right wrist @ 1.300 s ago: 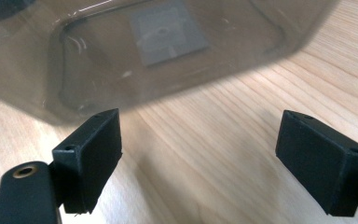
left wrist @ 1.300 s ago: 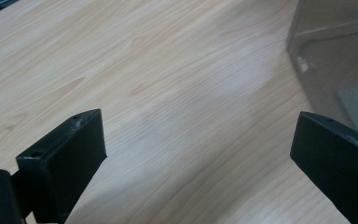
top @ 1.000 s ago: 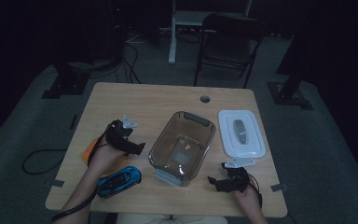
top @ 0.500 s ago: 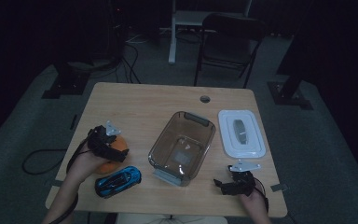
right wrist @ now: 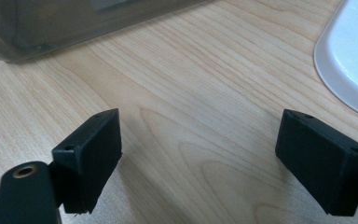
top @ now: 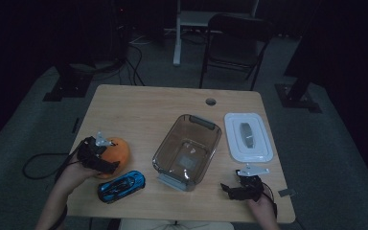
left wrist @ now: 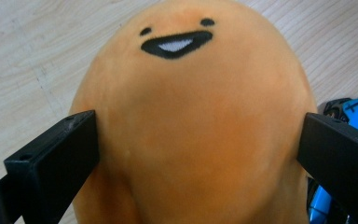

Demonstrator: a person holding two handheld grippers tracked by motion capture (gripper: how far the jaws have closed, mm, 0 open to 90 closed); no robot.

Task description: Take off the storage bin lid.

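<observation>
1. The orange plush toy (left wrist: 191, 126), with its smiling face, is seen at the front left of the desk (top: 139, 115), just beside the blue toy car (top: 121, 186).
2. The left gripper (top: 111, 166) is spread wide around the plush, one jaw at each flank; a firm grip cannot be told.
3. The right gripper (right wrist: 200, 154) is held wide open and empty over bare wood, near the clear container (top: 187, 151) and the white lid (top: 248, 136).
</observation>
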